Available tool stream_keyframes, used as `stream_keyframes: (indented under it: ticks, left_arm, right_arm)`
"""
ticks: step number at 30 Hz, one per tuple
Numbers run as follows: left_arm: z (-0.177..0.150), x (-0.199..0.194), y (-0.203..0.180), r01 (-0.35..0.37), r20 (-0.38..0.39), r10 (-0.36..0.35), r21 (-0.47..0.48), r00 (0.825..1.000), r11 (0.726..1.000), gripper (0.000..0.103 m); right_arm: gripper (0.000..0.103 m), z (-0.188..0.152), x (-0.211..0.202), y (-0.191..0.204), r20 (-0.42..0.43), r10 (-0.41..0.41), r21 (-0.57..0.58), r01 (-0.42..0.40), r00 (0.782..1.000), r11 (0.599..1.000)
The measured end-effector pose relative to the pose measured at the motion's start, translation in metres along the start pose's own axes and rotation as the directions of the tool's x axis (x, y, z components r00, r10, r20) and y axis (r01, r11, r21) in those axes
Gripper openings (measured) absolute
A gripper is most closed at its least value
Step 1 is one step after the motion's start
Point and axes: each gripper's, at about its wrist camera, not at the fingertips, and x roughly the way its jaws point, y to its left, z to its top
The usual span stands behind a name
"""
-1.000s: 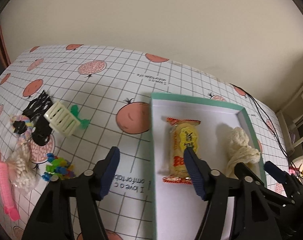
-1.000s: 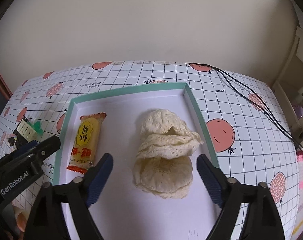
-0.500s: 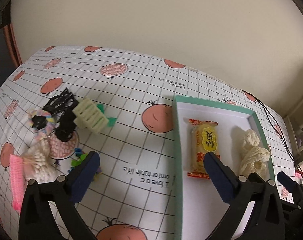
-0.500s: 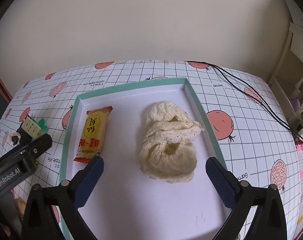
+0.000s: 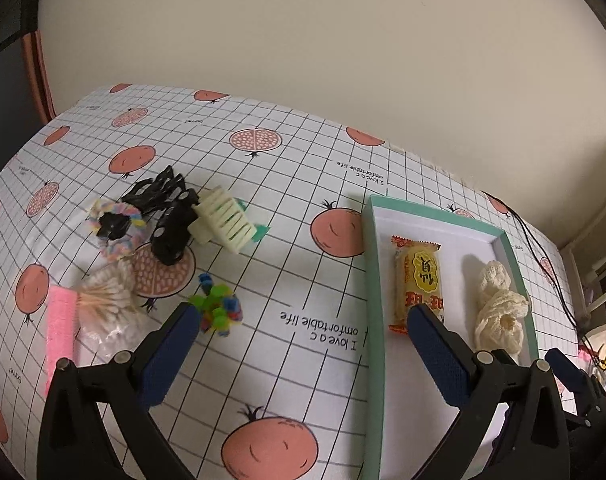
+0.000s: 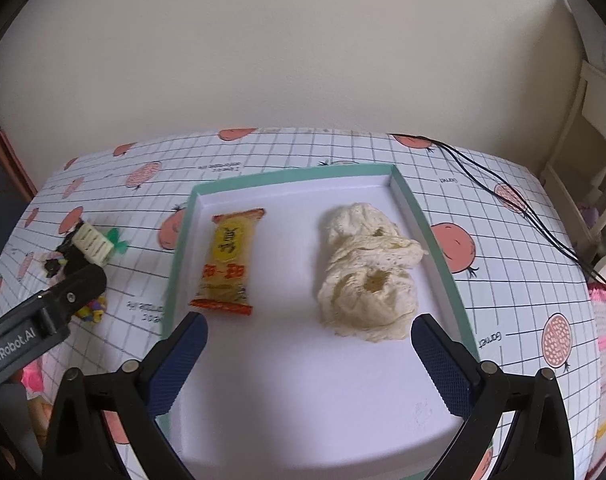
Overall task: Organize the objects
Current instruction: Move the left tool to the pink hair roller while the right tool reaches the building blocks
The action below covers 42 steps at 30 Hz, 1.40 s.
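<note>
The left gripper [image 5: 299,320], with black arms and blue ribbed pads, stands released with its jaws wide apart and nothing between them, low in the left wrist view above the white grid-lined tablecloth printed with orange pomegranates [image 5: 287,168]. Just beyond its left pad lies a small cluster of green, blue and pink beads [image 5: 217,312]. Further toward the left of that frame sit a cream plastic claw hair clip [image 5: 225,222], a black claw hair clip [image 5: 171,220], a pastel scrunchie [image 5: 117,228], a clear bag of cotton swabs [image 5: 109,304] and a pink comb-like piece [image 5: 61,328]. The cloth's upside-down print reads "I love a comfortable life".

At the right of that frame is a shallow white tray with a teal rim [image 5: 369,264]. Inside it, a yellow and orange wrapped snack bar [image 5: 419,276] lies just past the left gripper's right pad, bearing Chinese characters I cannot read. Beside it, apart, lies a crumpled cream lace cloth [image 5: 499,308].

The right gripper [image 6: 309,332] is likewise released, jaws spread and empty, low in the right wrist view over the tray floor. The snack bar lies just beyond its left pad, the lace cloth just beyond its right pad. The left gripper's black body at the left edge of that view carries the label "GenRobot.AI". Black cables [image 6: 503,196] trail across the upper right of the cloth.
</note>
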Motion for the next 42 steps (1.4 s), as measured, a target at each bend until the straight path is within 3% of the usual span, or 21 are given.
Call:
stream_keyframes:
  ticks: [9, 17, 21, 33, 42]
  left_arm:
    - [0.001, -0.018, 0.034, 0.000, 0.003, 0.000, -0.051, 1.000, 0.999, 0.103]
    - [0.010, -0.033, 0.076, -0.059, 0.035, 0.063, -0.099, 0.997, 0.993, 0.103]
    - [0.014, -0.035, 0.095, -0.086, 0.023, 0.089, -0.102, 0.996, 0.991, 0.103]
    - [0.016, -0.033, 0.164, -0.138, -0.047, 0.131, -0.226, 0.990, 0.964, 0.103]
    - [0.015, -0.032, 0.207, -0.187, -0.080, 0.171, -0.278, 0.982, 0.942, 0.103]
  right_arm:
    - [0.103, -0.005, -0.010, 0.017, 0.011, 0.054, 0.010, -0.054, 0.998, 0.998]
    - [0.103, 0.000, -0.019, 0.033, 0.022, 0.096, 0.042, -0.097, 0.995, 0.994]
    - [0.103, 0.005, -0.019, 0.053, 0.019, 0.124, 0.037, -0.124, 0.992, 0.992]
    - [0.101, 0.008, 0.000, 0.130, -0.046, 0.246, 0.001, -0.246, 0.968, 0.969]
    - [0.096, 0.003, 0.019, 0.182, -0.090, 0.264, -0.073, -0.271, 0.960, 0.960]
